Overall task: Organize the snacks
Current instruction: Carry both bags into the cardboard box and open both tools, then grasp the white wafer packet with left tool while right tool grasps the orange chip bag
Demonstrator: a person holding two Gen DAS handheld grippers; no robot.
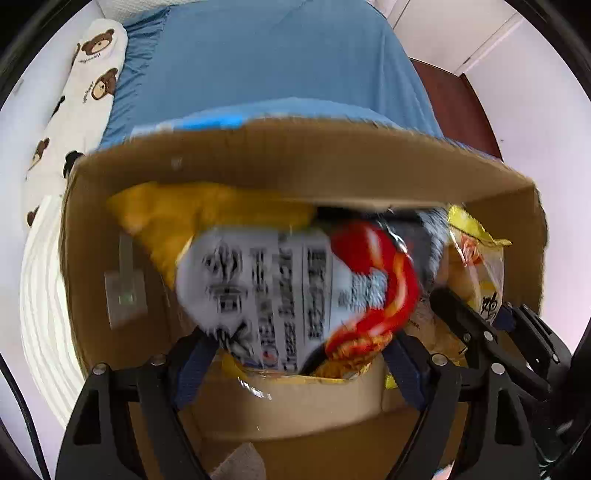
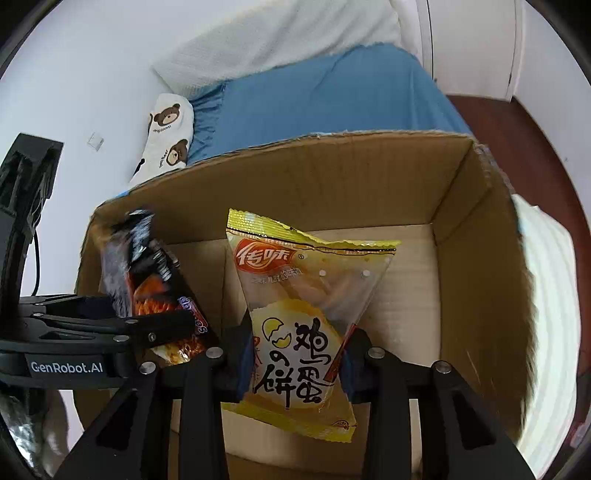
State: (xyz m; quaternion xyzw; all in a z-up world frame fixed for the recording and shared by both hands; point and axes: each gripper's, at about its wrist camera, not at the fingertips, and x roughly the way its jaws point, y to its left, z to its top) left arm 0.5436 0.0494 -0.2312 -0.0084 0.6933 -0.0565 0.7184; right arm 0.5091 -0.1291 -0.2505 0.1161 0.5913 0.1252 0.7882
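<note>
Your right tool [image 2: 291, 373] pinched a yellow egg-biscuit packet [image 2: 306, 317] and your left tool [image 1: 299, 354] clamped a red-and-white snack packet [image 1: 288, 291], both inside the cardboard box [image 2: 480, 258] before the blue bed [image 2: 332, 96]; releasing them probably came next.

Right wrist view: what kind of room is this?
Most likely a bedroom. A bed with a blue fitted sheet fills the background, with a bear-print bolster pillow along the wall and a white quilt behind. The cardboard box stands in front.
</note>
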